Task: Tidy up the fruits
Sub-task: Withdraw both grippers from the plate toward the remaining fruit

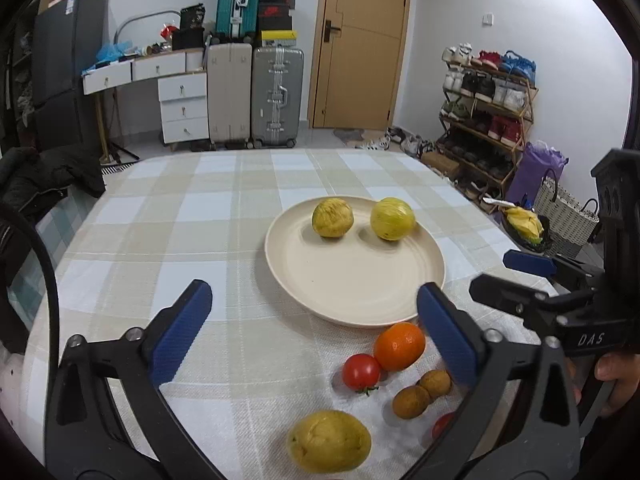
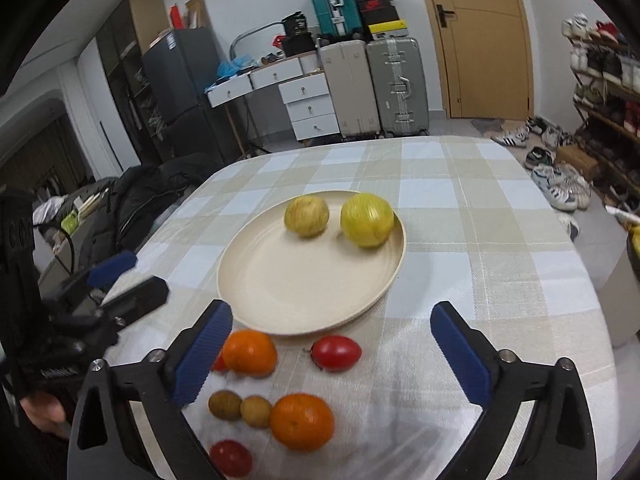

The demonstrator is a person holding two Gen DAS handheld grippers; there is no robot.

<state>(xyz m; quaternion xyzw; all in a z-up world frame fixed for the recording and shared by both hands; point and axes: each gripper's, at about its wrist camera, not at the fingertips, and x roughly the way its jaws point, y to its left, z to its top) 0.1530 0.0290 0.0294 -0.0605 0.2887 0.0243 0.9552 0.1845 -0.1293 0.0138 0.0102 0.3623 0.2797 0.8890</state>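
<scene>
Fruit waits loose near my bench edge; two yellow ones already sit on the plate. Both hand-held grippers, left and right, hang released. I'd straddle the tomato squarely, then clamp gently.

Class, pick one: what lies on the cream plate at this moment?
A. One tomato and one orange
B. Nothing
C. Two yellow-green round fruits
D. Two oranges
C: the plate holds only two yellow-green round fruits, side by side near its far rim; the oranges and tomatoes lie on the tablecloth.
</scene>
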